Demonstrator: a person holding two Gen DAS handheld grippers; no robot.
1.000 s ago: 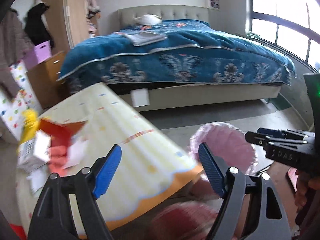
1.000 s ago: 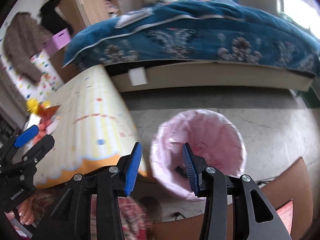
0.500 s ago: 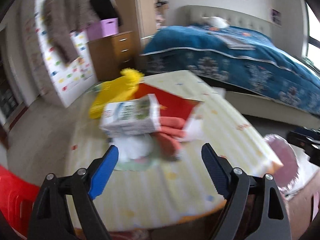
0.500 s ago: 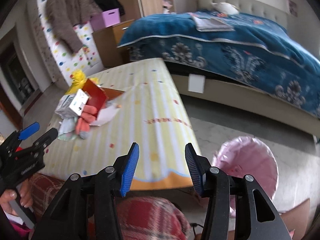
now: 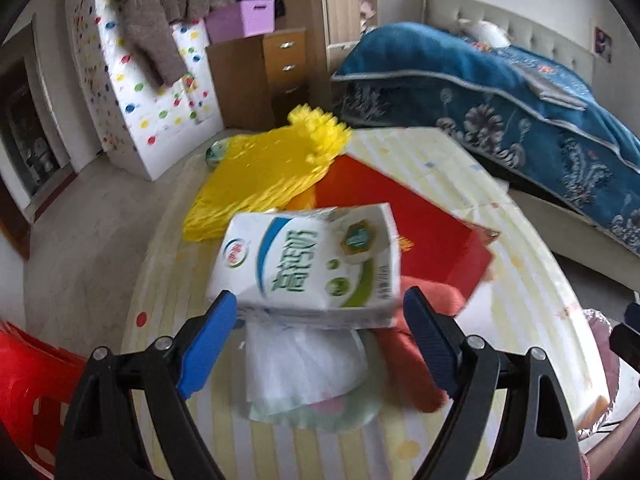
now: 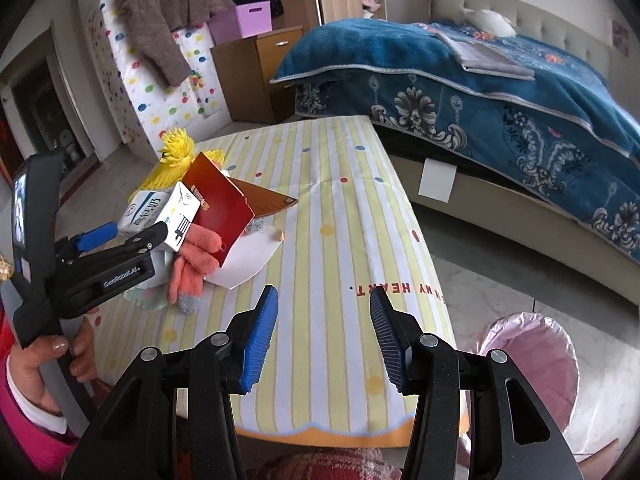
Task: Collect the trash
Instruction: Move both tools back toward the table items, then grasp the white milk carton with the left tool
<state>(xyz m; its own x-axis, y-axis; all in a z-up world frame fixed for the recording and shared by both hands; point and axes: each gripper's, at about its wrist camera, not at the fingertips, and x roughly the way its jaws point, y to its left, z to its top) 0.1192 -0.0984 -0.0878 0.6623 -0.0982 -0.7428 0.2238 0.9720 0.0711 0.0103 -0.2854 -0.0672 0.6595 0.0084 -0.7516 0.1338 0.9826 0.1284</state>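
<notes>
A pile of trash lies on the striped table [image 6: 344,220]: a white and green milk carton [image 5: 316,260], a red paper bag [image 5: 408,232], a yellow net bag [image 5: 264,176], an orange glove [image 5: 416,344] and white tissue [image 5: 304,364]. My left gripper [image 5: 318,336] is open wide. Its blue pads flank the carton's near end and do not visibly press it. In the right wrist view the left gripper [image 6: 132,232] reaches the carton [image 6: 160,210] beside the glove [image 6: 192,256]. My right gripper [image 6: 320,332] hangs open and empty over the table's near edge. The pink-lined bin [image 6: 528,356] stands on the floor to the right.
A bed with a blue blanket [image 6: 480,92] fills the far right. Wooden drawers [image 6: 260,76] with a purple box stand behind the table. A red plastic stool [image 5: 28,380] is low on the left. A person's hand [image 6: 52,360] holds the left gripper.
Both views swung from the bin and floor to the tabletop. My left gripper closed in on the pile until the carton sat between its open jaws. My right gripper left the bin's mouth.
</notes>
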